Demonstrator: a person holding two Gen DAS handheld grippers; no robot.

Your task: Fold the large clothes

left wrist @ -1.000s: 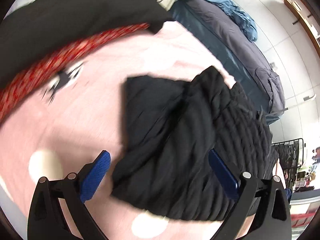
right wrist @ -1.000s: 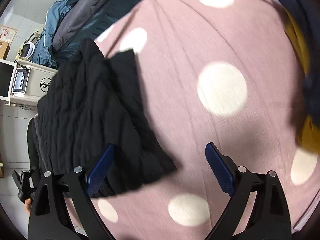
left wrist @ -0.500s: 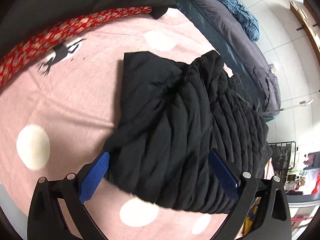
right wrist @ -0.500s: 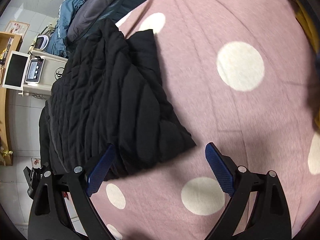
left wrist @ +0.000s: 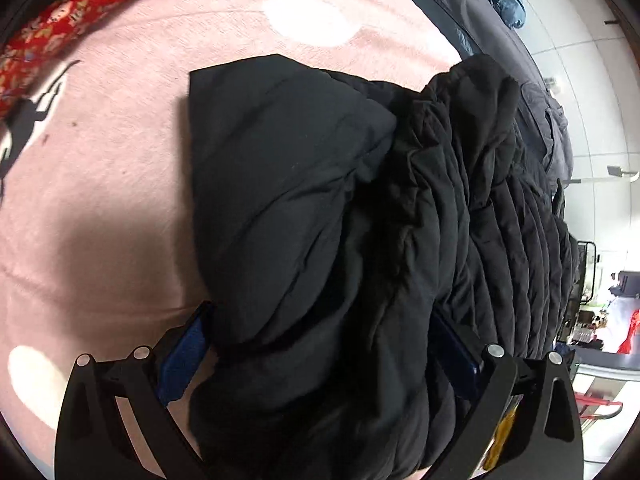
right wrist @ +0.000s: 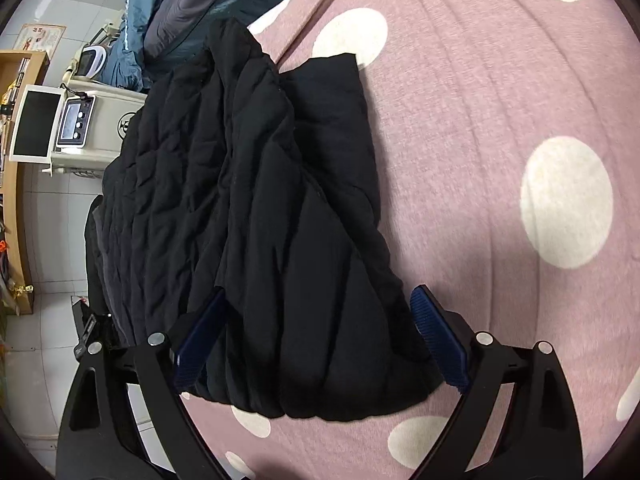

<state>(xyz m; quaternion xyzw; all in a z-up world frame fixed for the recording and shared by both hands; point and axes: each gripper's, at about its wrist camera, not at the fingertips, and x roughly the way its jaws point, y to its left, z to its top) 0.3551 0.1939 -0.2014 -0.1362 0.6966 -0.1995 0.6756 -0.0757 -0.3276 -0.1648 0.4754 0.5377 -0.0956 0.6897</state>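
The black jacket (left wrist: pixel 340 240) runs lengthwise away from both grippers; left gripper (left wrist: pixel 320 352) and right gripper (right wrist: pixel 320 336) straddle its near edge, jaws spread, about equally close.

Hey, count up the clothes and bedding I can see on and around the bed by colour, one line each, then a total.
Black: 1, the quilted jacket
Pink with white dots: 1, the bedspread
Red patterned: 1, the cloth
Dark grey: 1, the garment
Blue: 1, the jacket
Total: 5
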